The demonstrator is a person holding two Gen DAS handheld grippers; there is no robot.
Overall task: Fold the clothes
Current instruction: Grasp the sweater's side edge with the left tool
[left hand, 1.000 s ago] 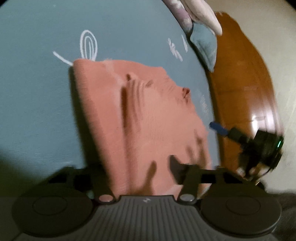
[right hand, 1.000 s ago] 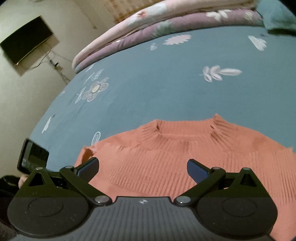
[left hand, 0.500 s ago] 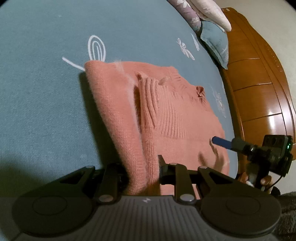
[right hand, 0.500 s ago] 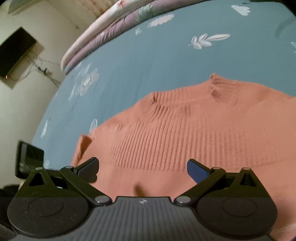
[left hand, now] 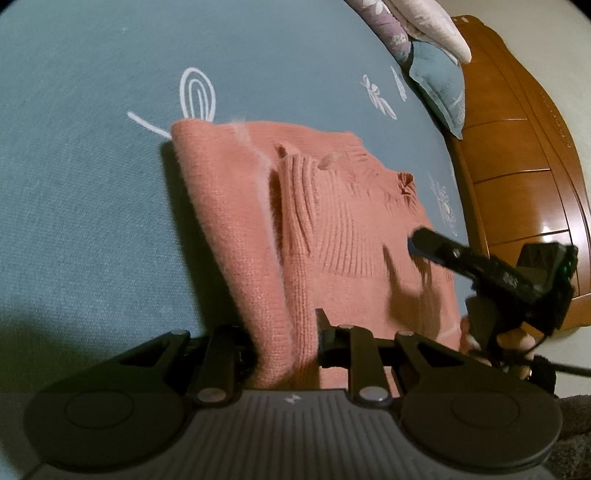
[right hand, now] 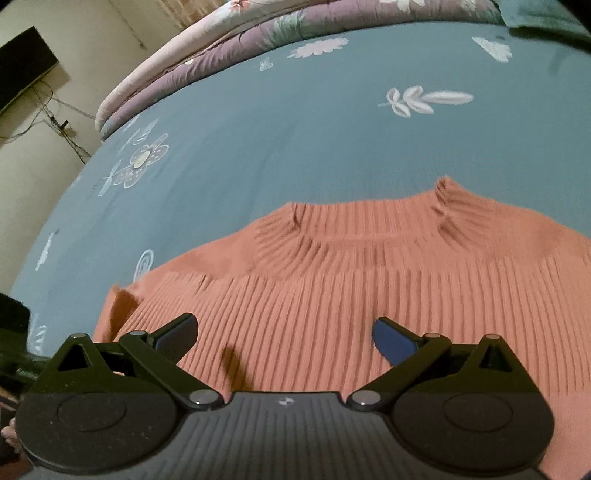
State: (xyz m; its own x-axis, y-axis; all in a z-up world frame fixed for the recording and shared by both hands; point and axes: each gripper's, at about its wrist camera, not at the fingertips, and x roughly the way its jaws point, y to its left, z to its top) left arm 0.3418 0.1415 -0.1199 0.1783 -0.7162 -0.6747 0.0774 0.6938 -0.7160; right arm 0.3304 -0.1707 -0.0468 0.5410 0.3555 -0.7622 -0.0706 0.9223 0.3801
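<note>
Left wrist view. The left gripper point(left hand: 286, 341) was seen clamped on a bunched edge of the salmon-pink knit sweater point(left hand: 332, 229), a thick fold of knit being pinched between its two fingers. The sweater was laid on a teal bedsheet point(left hand: 92, 184) printed with white motifs, its left side turned over as a long flap lying along the body, its ribbed collar point(left hand: 369, 173) towards the far end. The right gripper point(left hand: 424, 245) was noted above the sweater's right part, held by a hand point(left hand: 513, 338); whether it touched the knit could not be told from here. A wooden headboard point(left hand: 517, 166) and a pillow point(left hand: 439, 85) were recorded beyond the bed's edge.

Right wrist view. The right gripper point(right hand: 282, 338) was shown spread wide, nothing between its fingers, poised over the ribbed body of the sweater point(right hand: 351, 295) below the collar point(right hand: 369, 229). Folded quilts point(right hand: 258, 33) were listed at the far edge of the bedsheet point(right hand: 277, 129), and a wall-mounted screen point(right hand: 22, 66) at upper left.

Handling note. The step in hand was judged to be the setting of a lengthwise fold. It would be done well if the pinched layers were kept together, the flap's edge kept straight and parallel to the body, and the knit drawn gently, since such fabric is likely to stretch and slump.
</note>
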